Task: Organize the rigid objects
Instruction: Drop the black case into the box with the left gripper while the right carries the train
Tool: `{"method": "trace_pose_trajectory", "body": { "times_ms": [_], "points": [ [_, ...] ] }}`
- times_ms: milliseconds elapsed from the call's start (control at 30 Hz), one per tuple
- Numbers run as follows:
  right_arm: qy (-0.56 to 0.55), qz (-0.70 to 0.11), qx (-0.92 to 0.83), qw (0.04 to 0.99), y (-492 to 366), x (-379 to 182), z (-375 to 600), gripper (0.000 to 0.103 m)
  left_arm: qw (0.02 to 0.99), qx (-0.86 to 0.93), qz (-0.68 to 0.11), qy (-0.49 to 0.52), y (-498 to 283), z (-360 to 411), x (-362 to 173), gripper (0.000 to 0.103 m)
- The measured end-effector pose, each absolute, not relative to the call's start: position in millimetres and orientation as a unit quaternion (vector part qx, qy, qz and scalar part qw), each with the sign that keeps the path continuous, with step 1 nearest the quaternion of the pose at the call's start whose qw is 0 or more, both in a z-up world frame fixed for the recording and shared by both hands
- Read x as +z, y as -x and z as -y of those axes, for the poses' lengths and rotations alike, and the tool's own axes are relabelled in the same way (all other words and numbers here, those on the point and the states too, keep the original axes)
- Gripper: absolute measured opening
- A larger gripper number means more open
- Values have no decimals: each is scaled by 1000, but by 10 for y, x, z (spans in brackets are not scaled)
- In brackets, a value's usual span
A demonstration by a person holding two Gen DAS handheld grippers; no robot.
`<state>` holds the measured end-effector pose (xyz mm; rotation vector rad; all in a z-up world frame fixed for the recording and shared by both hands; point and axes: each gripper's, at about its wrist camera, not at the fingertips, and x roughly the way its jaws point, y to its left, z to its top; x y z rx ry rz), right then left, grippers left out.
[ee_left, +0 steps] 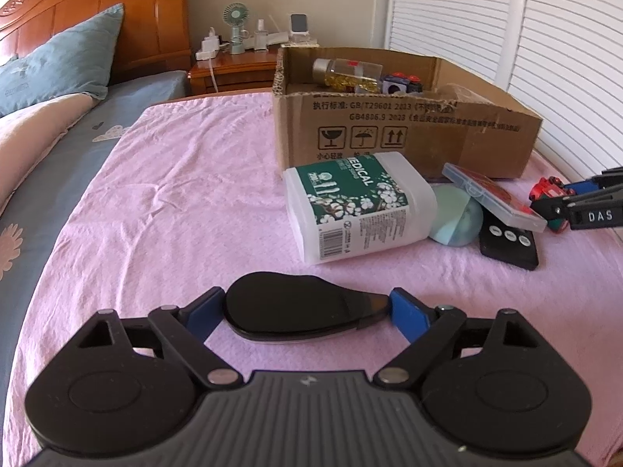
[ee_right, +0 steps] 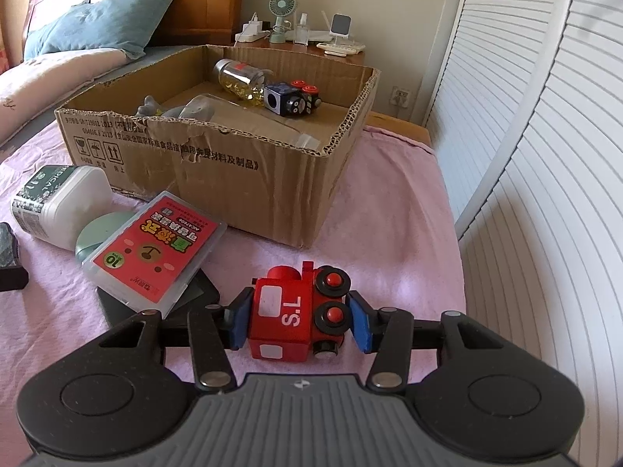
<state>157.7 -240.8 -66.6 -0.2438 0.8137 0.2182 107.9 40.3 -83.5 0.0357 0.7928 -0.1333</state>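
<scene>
Red toy train [ee_right: 298, 313] sits clamped in the right gripper [ee_right: 299, 321], on the pink sheet [ee_right: 389, 233] before the box [ee_right: 218, 163]. Left gripper [ee_left: 307, 309] pinches a black case [ee_left: 288, 305] lengthwise, farther from the box

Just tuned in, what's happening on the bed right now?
A person is sorting loose items into the cardboard box. The right gripper has its jaws closed on the red toy train, which still sits on the pink sheet. The left gripper brackets a flat black object, touching or nearly so. A white medical bottle waits outside the box.
</scene>
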Motion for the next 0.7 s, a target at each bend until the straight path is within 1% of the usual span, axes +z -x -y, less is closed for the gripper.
{"method": "trace_pose_trajectory", "body": {
  "times_ms": [333, 567, 700],
  "points": [
    [113, -398, 108, 904, -1436, -444, 2474, 55, 908, -113, -398, -60, -1036, -462, -623, 90],
    [113, -385, 120, 908, -1298, -223, 2471, 54, 903, -143, -400, -61, -1060, -476, -352, 90],
    [107, -369, 130, 914, -1269, -33, 2460, 55, 906, -156, -389, -64, -1159, -429, -157, 90]
  ]
}}
